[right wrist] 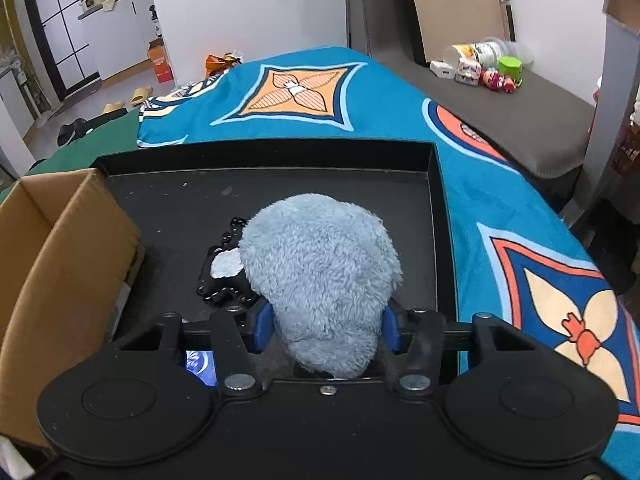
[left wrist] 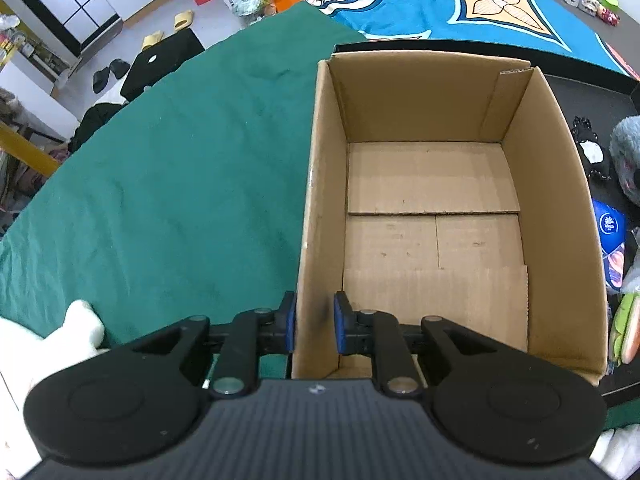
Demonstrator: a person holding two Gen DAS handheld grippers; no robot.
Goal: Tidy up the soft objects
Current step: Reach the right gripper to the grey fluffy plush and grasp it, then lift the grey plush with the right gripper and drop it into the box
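Observation:
An empty cardboard box (left wrist: 436, 216) stands on the bed. My left gripper (left wrist: 315, 326) is shut on the box's left wall (left wrist: 316, 240) near its front corner, one pad on each side. My right gripper (right wrist: 326, 328) is shut on a fluffy blue-grey plush toy (right wrist: 320, 272), which fills the gap between the blue pads and sits over a black tray (right wrist: 436, 200). A black object with white patch (right wrist: 224, 276) lies beside the plush. The plush also shows at the right edge of the left wrist view (left wrist: 628, 156).
A green cloth (left wrist: 180, 180) covers the surface left of the box; a teal patterned blanket (right wrist: 312, 96) lies behind the tray. A blue packet (left wrist: 610, 240) and a green-pink soft item (left wrist: 628, 332) lie right of the box. Small toys (right wrist: 488, 72) sit on a grey bench.

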